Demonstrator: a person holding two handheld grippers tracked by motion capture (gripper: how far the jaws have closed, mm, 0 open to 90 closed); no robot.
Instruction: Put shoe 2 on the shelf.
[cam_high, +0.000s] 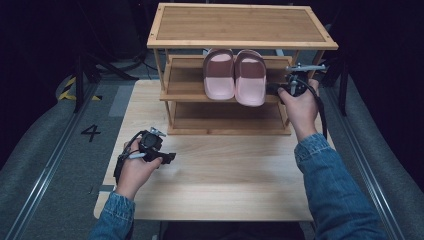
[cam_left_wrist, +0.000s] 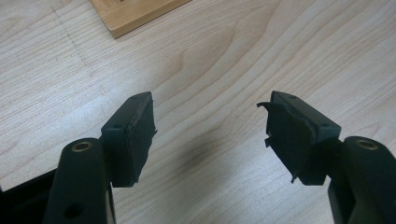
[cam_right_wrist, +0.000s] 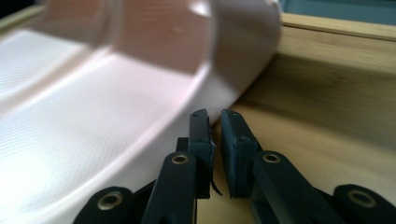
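Observation:
Two pink slippers lie side by side on the middle shelf (cam_high: 182, 82) of a bamboo shoe rack (cam_high: 240, 25): the left slipper (cam_high: 219, 75) and the right slipper (cam_high: 250, 77). My right gripper (cam_high: 271, 89) is at the right slipper's outer side, level with the shelf. In the right gripper view the gripper (cam_right_wrist: 214, 116) is shut, with nothing between the jaws, and its tips are right at the slipper's (cam_right_wrist: 116, 93) pale edge over the shelf board (cam_right_wrist: 317, 93). My left gripper (cam_high: 170, 157) hovers low over the table, open and empty (cam_left_wrist: 210, 112).
The rack stands at the far middle of the light wooden table (cam_high: 220, 180); its bottom shelf (cam_high: 227, 117) is bare. A corner of the rack's base (cam_left_wrist: 135, 14) lies ahead of the left gripper. Grey floor with a "4" mark (cam_high: 90, 132) lies left of the table.

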